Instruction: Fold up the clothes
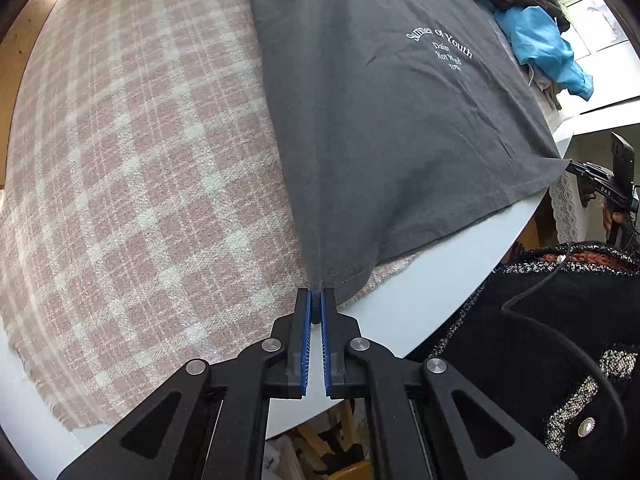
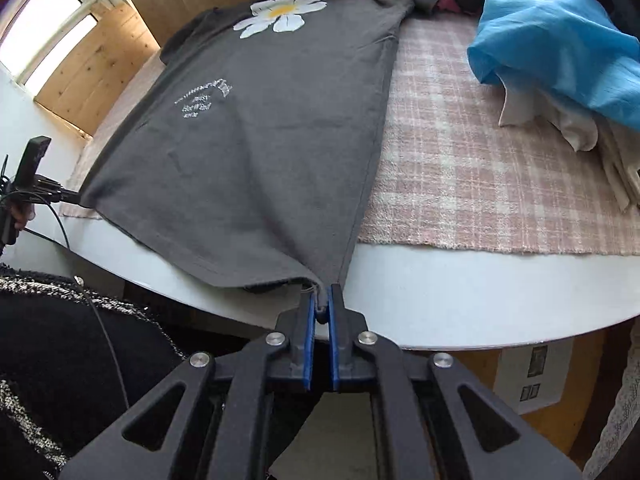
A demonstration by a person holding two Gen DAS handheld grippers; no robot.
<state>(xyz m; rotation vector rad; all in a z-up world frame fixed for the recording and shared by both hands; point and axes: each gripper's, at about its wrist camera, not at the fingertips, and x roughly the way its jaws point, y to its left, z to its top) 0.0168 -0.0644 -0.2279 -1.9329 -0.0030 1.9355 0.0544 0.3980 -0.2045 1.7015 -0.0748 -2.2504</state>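
At the near worktop [image 2: 460, 304] edge, 2 corners pinched: left claw [image 1: 316, 308] clamped on the grey T-shirt [image 1: 380, 120] hem, right claw [image 2: 323, 304] likewise. Spread flat over the pink checked cloth [image 1: 140, 160], blue garment [image 2: 560, 40] beside.

We note a matt grey cotton-knit T-shirt [image 2: 280, 128], a coarse woven pink plaid cloth [image 1: 132, 168], a smooth white table [image 2: 460, 304], matt black plastic hand-held gripper [image 1: 316, 308] arms with shiny metal rivets, and knotty wood panelling [image 2: 92, 72] at ten o'clock.

Grey T-shirt [image 2: 260, 140] with white daisy print; pink-and-cream checked cloth [image 1: 132, 184]; bright blue garment [image 2: 548, 36].
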